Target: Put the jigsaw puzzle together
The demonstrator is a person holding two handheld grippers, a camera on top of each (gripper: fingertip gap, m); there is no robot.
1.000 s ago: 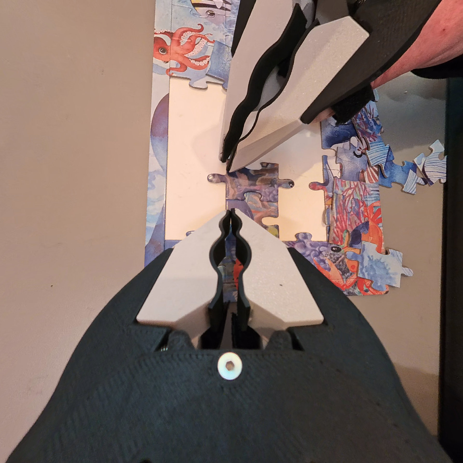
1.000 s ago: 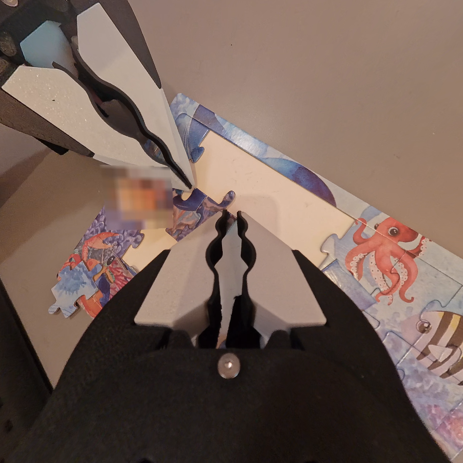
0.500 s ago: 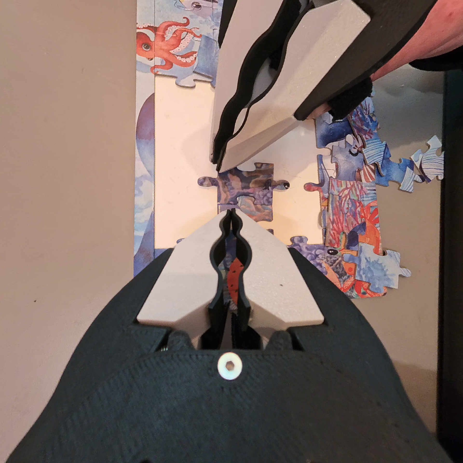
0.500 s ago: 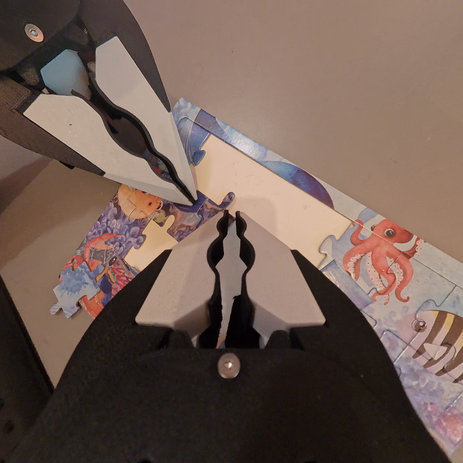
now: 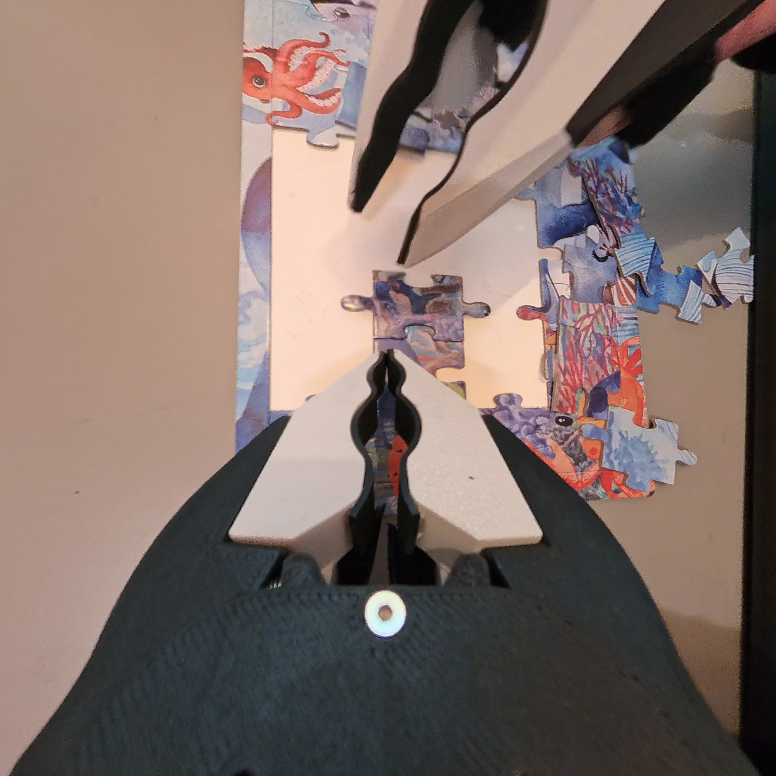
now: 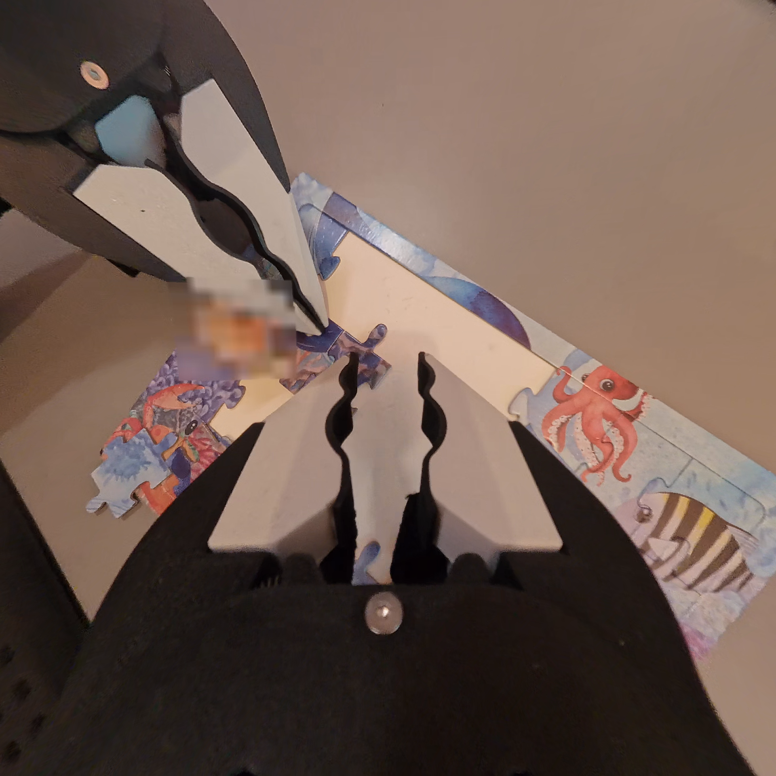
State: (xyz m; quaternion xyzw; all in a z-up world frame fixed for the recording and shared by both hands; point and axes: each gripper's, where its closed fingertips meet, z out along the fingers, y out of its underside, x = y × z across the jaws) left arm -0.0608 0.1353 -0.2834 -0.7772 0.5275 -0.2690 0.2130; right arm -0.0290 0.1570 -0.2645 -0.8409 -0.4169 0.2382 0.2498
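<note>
Fingers of left gripper pinched together, tips on placed puzzle pieces mid-tray, gripping nothing. Right gripper spread apart, empty, just beside them. Jigsaw puzzle flat on surface.

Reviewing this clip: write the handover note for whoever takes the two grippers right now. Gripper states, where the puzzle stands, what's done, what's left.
Left gripper: shut, tips pressing the two joined middle pieces.
Right gripper: open, empty, above the top of those pieces.
Puzzle tray: cream base mostly bare around them.
Done: octopus section at the far end, coral and crab section along one side.
Left: fill the bare gaps; loose striped blue pieces lie off the tray's edge beside the coral section.
</note>
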